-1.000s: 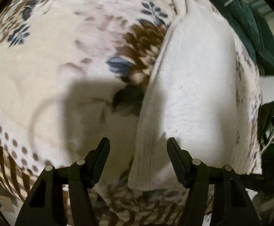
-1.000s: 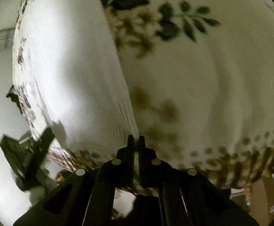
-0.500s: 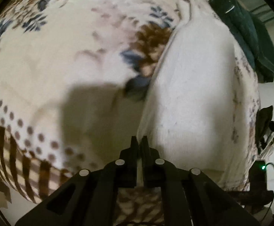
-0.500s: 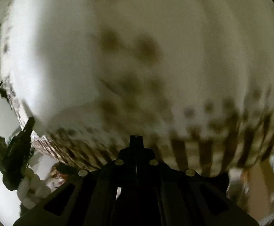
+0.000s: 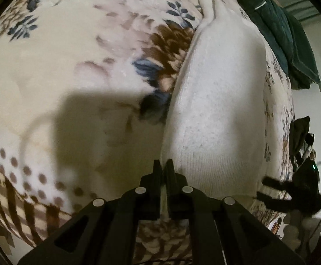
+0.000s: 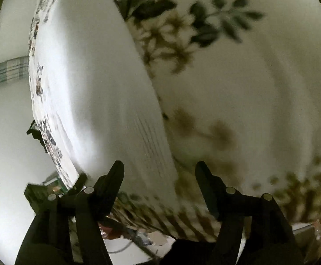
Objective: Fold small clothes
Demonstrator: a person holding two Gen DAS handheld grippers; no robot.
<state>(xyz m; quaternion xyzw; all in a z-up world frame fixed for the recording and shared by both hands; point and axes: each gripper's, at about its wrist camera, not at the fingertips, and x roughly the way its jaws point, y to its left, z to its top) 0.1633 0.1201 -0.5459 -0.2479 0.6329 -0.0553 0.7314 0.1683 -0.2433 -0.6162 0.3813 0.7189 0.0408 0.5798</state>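
- The left gripper [image 5: 163, 165], low in the frame's centre, has its jaws pressed nearly together on the near left corner of the white knit garment [image 5: 217, 114].
- The right gripper [image 6: 159, 172] stands wide apart, nothing between its jaws; the view is blurred, so contact with the garment's ribbed hem [image 6: 151, 152] is uncertain.
- The garment lies on a floral blanket [image 5: 72, 50].
- Dark green clothing [image 5: 279, 28] sits at the upper right.

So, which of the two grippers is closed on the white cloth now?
The left gripper: its jaws are pinched together on the near hem corner of the white knit garment. The right gripper stands wide open, holding nothing.
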